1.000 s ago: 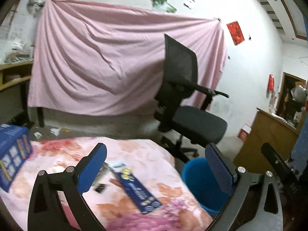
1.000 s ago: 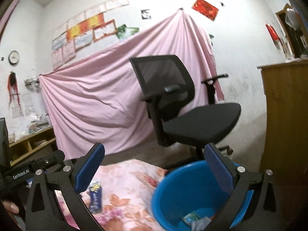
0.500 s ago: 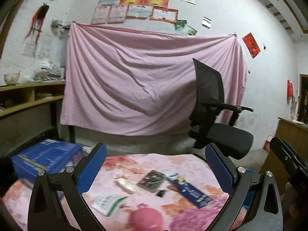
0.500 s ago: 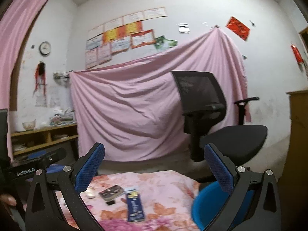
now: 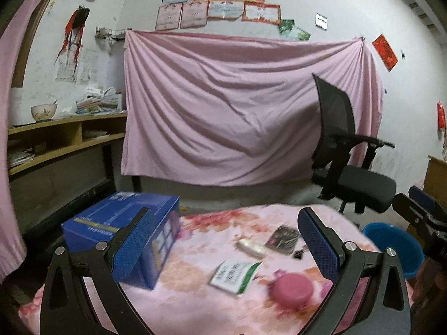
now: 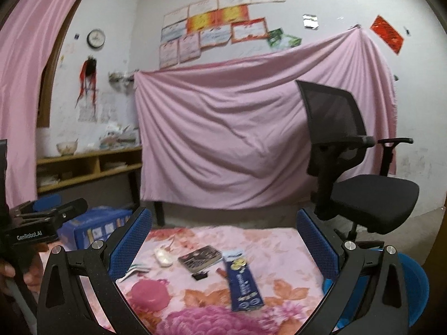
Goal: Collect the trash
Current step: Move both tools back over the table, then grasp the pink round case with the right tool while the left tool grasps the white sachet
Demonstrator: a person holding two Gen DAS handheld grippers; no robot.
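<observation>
Trash lies scattered on a floral-covered table. In the left wrist view, the left gripper hangs open and empty above the near edge. Beyond it lie a white-and-green packet, a pink round lid, a pale wrapper and a dark packet; a blue box stands at left, a blue bin sits off the right edge. In the right wrist view, the right gripper is also open and empty, over a long blue wrapper near the bin. A good pick probably means lowering flat, pinching one thin edge, then carrying it right.
</observation>
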